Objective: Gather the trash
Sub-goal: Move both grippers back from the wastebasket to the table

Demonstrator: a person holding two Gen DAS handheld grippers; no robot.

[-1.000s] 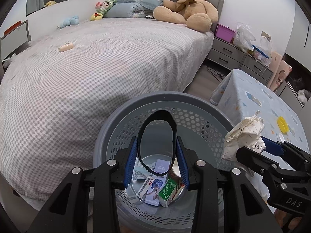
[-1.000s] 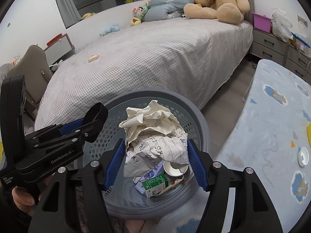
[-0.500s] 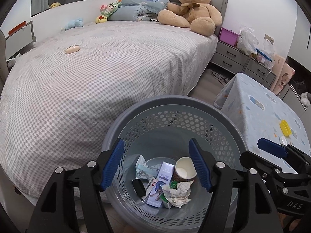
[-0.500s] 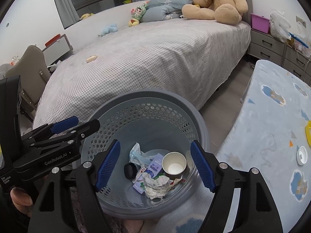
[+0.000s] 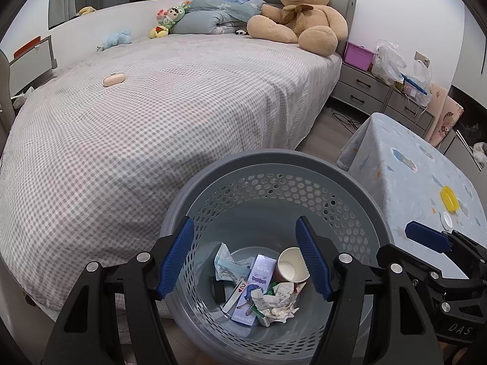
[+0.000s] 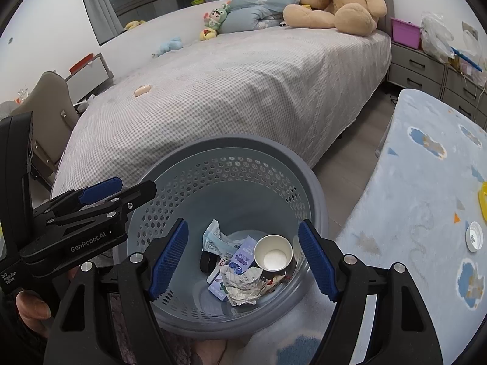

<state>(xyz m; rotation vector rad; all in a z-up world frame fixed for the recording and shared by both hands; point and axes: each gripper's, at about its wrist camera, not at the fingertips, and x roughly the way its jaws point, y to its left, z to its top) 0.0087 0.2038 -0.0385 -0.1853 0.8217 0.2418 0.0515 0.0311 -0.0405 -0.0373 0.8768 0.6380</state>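
Both grippers hung over the mouth of the gray bin point(image 5: 274, 164), which is why each camera looked straight down into it. The left gripper point(image 5: 245, 254) had its fingers spread wide with nothing between them, and the right gripper point(image 6: 243, 257) was the same: wide apart and empty. That fits tools placed above a bin for dropping, not for picking.

The trash lay at the bottom of the bin. A crumpled paper point(image 6: 243, 283) sat on top of the heap, toward 6 o'clock. A paper cup point(image 6: 272, 257) lay beside it at about 2 o'clock, mouth up. A small purple carton point(image 5: 254, 289) leaned under the paper, a pale wrapper point(image 5: 226, 263) sat at 10 o'clock, and a dark object point(image 6: 207, 261) at 9 o'clock was too hidden to name.

The bin stood between the bed point(image 5: 152, 121) at 11 o'clock and the counter point(image 6: 426, 182) at 3 o'clock, near both, so litter from either could reach it.

On the counter, a yellow lid point(image 5: 449, 199) and a white cap point(image 6: 474, 236) lay near each other. On the bed rested a small pink object point(image 5: 114, 79). Whether these counted as trash could not be told; if so, the lid and cap looked like the nearest pieces left, suited to the right gripper.
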